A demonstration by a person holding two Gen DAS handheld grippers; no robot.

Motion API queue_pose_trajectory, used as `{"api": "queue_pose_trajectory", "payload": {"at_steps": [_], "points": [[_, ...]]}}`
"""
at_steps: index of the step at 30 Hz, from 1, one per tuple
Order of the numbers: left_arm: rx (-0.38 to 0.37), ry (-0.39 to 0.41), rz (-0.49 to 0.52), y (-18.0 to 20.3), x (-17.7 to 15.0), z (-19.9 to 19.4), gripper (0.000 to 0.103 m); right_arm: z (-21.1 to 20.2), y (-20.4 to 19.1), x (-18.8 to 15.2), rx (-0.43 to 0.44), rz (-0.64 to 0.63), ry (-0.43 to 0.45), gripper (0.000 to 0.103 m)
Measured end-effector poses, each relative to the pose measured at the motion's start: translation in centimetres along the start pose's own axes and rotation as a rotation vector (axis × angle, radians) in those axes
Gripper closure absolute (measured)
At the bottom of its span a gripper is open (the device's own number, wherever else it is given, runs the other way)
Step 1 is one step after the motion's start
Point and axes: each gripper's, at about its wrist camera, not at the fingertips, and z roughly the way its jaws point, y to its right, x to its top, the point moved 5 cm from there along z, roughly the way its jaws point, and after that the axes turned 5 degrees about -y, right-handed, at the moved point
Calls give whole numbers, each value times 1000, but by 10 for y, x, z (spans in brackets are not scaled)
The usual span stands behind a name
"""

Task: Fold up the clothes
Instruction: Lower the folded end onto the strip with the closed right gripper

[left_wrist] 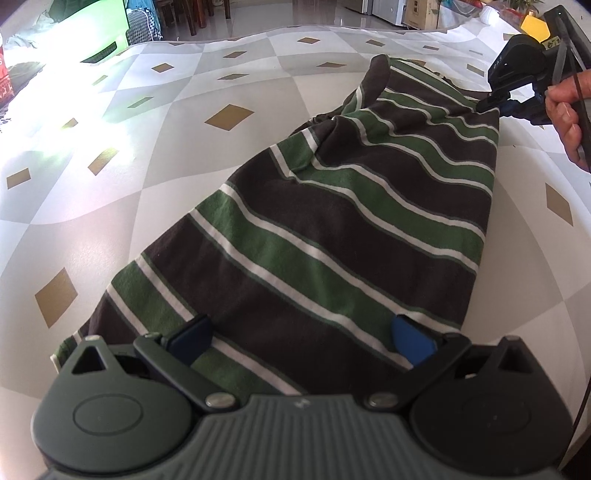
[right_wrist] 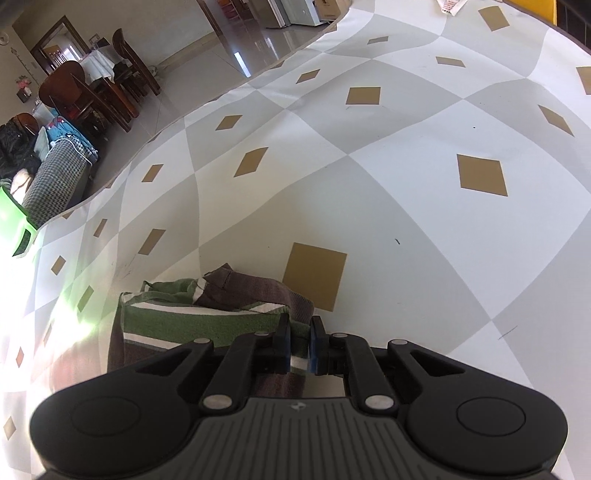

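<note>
Pinching striped shirt (right_wrist: 207,317), right gripper (right_wrist: 299,345) unlabelled.

This is a home, an open living and dining space. Dark wooden dining chairs (right_wrist: 79,92) stand around a table under a white cloth (right_wrist: 96,61) on a glossy tiled floor (right_wrist: 236,48). A white fridge-like appliance (right_wrist: 295,11) stands at the far wall, and the worktop (right_wrist: 406,206) wears a household cover of grey and white diamonds with tan lozenges
</note>
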Motion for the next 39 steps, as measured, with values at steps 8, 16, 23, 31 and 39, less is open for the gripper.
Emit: {"api": "queue_pose_trajectory", "payload": {"at_steps": [8, 16, 23, 31, 39], "points": [[-4, -1, 27, -1, 3, 3, 0, -18, 22, -12, -82, -45, -10, 93], [-43, -6, 104, 6, 3, 2, 0, -43, 53, -27, -158, -52, -47, 93], [-113, -4, 0, -4, 4, -8, 0, -66, 69, -43, -158, -89, -54, 75], [-101, -3, -83, -8, -3, -19, 0, -89, 53, -38, -85, -233, 34, 67], [-71, -31, -94, -7, -16, -14, 0, -72, 16, -44, 62, -357, -12, 66]]}}
